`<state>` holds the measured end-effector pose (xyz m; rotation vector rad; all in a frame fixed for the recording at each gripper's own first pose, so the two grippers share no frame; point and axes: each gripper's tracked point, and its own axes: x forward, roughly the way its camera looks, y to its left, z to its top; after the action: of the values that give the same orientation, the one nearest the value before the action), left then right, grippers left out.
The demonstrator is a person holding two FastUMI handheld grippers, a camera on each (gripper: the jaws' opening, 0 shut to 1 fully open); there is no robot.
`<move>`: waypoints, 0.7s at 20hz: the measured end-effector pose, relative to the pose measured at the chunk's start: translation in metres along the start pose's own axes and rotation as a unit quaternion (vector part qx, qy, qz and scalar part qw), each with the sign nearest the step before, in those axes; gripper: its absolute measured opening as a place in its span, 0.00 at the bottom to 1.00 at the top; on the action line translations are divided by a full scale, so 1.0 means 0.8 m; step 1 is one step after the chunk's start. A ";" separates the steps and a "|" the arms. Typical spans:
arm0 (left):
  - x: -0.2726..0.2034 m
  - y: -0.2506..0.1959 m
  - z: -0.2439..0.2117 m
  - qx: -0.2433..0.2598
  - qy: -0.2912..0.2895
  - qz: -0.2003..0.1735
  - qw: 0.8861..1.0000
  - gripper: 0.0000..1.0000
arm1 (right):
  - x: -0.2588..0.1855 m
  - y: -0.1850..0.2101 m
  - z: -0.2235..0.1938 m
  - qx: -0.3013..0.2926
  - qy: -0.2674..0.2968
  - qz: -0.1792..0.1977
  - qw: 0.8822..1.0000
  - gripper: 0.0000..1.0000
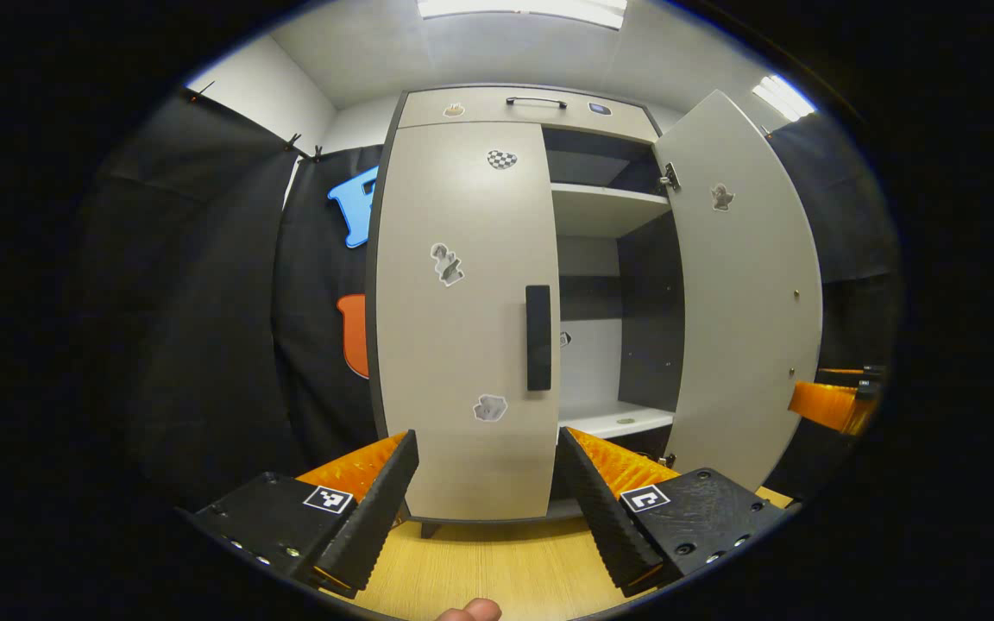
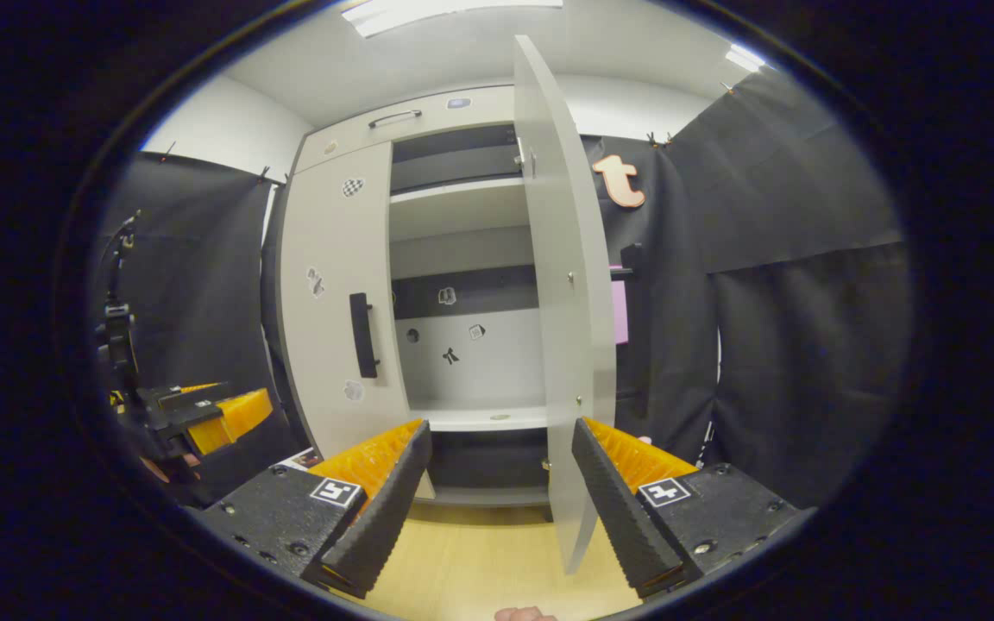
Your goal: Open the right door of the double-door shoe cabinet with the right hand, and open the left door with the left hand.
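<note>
The shoe cabinet has its left door point(image 1: 462, 328) shut, with a dark vertical handle point(image 1: 537, 338) near its inner edge. The right door point(image 1: 743, 293) stands swung wide open and shows the shelves point(image 1: 609, 207) inside. My left gripper point(image 1: 488, 509) is open in front of the left door, some way short of the handle, and holds nothing. In the right gripper view the open right door point(image 2: 562, 302) is seen almost edge on, its handle point(image 2: 632, 259) on the far side. My right gripper point(image 2: 497, 509) is open and apart from that door. The left door point(image 2: 333, 302) is shut there too.
A top drawer with a handle point(image 1: 536, 102) sits above the doors. Black cloth walls close in on both sides. The floor point(image 2: 480, 561) is pale wood. The other gripper point(image 2: 204, 414) shows at the left of the right gripper view, and the right one point(image 1: 833, 401) beside the open door.
</note>
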<state>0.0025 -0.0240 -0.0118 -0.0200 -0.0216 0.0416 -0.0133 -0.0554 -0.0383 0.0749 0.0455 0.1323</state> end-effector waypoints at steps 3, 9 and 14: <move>0.047 -0.037 0.022 -0.055 -0.031 -0.041 0.997 0.95 | -0.006 -0.002 -0.002 -0.002 -0.002 -0.002 1.000 1.00; 0.157 -0.047 0.026 -0.029 -0.014 -0.016 0.999 0.95 | -0.025 -0.001 0.007 -0.001 -0.018 0.008 1.000 1.00; 0.219 -0.048 0.010 -0.024 0.012 -0.001 1.000 0.95 | -0.033 -0.025 0.015 -0.029 -0.029 -0.021 0.999 1.00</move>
<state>0.1786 -0.0545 0.0010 -0.0684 0.0005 0.0389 -0.0363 -0.0793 -0.0264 0.0194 -0.0145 0.0898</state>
